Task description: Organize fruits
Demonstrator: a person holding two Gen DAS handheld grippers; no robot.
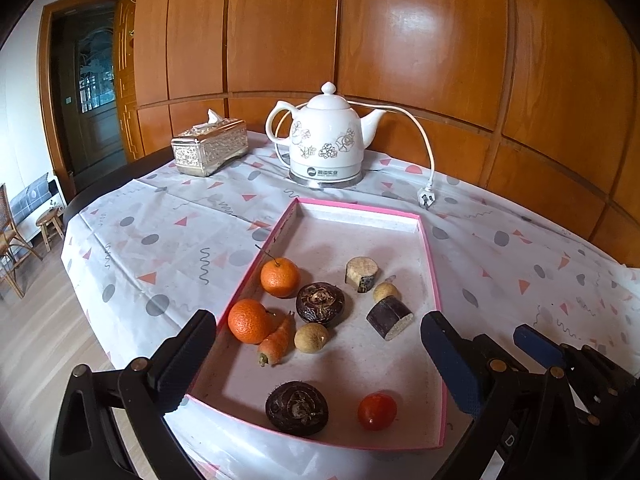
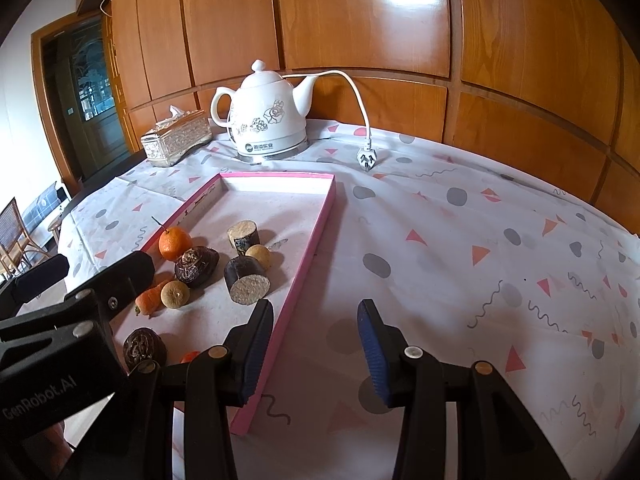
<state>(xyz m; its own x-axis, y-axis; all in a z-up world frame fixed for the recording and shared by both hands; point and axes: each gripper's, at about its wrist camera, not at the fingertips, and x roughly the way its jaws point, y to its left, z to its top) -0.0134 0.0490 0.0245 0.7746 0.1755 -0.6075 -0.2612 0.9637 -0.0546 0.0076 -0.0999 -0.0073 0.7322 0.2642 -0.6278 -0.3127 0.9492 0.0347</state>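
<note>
Glossy orange-brown wood panelling [image 1: 420, 40] behind the table, with a bright window reflection on it. Patterned white tablecloth [image 2: 460, 232] over the tabletop. Dark glazed door [image 1: 94, 92] in a wooden frame at left. Pale wood floor [image 1: 36, 320], wicker chair [image 1: 10, 256], small stool [image 1: 50, 222].

Soft, even daylight fills both sharp views, glare shines on the wood panels [image 1: 416, 28], and fisheye bending darkens the picture corners.
</note>
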